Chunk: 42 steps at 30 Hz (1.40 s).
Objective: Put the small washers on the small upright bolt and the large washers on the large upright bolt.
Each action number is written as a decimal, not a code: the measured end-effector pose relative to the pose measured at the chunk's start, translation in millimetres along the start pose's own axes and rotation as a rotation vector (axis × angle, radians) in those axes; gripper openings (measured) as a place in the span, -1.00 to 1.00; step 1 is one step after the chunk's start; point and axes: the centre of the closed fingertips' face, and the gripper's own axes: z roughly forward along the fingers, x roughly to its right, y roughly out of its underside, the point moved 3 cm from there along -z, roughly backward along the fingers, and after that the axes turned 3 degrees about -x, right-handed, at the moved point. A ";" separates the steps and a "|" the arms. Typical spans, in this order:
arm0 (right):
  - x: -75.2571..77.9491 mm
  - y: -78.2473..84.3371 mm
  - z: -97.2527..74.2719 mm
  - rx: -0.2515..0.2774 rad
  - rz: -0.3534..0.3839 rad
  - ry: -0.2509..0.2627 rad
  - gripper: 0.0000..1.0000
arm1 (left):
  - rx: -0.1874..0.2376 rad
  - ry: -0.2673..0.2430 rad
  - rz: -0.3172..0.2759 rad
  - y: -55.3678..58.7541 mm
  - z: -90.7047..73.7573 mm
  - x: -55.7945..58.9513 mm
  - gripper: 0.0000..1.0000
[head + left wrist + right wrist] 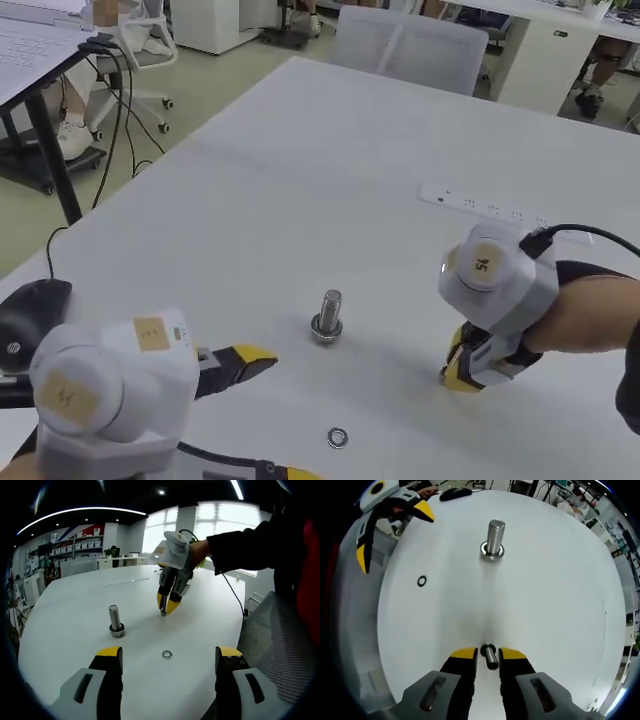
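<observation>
Left hand-held gripper (168,651) wide open near loose washer (167,654); right hand-held gripper (488,652) clamps small bolt (490,659) upright on bench (300,180). Next: pinch washer, thread onto bolt.

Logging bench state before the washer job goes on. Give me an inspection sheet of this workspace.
Surface: white table, no spills seen.
Job's things: large bolt upright, a ring at its base; one loose washer lying flat; small bolt between the right gripper's jaws.
Clutter: mouse; power strip.
Grippers: left gripper open; right gripper shut on the small bolt, tips down at the table.
Cables: black cable at the right gripper; cables hanging off a side desk.
Surroundings: office chair.
</observation>
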 end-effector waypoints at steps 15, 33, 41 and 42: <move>-1.9 12.6 -4.4 0.008 0.033 0.015 -0.55 | 0.000 0.002 0.006 -0.2 -1.0 3.1 0.50; -20.4 31.4 -11.3 0.004 0.065 0.011 -0.54 | 0.009 0.001 0.018 -7.3 0.2 4.0 0.50; -37.4 32.7 -12.0 0.011 0.069 -0.007 -0.54 | 0.014 0.003 0.024 -10.3 1.9 5.3 0.50; -39.6 32.6 -11.5 0.011 0.069 -0.009 -0.54 | 0.015 0.003 0.024 -10.5 2.0 5.4 0.50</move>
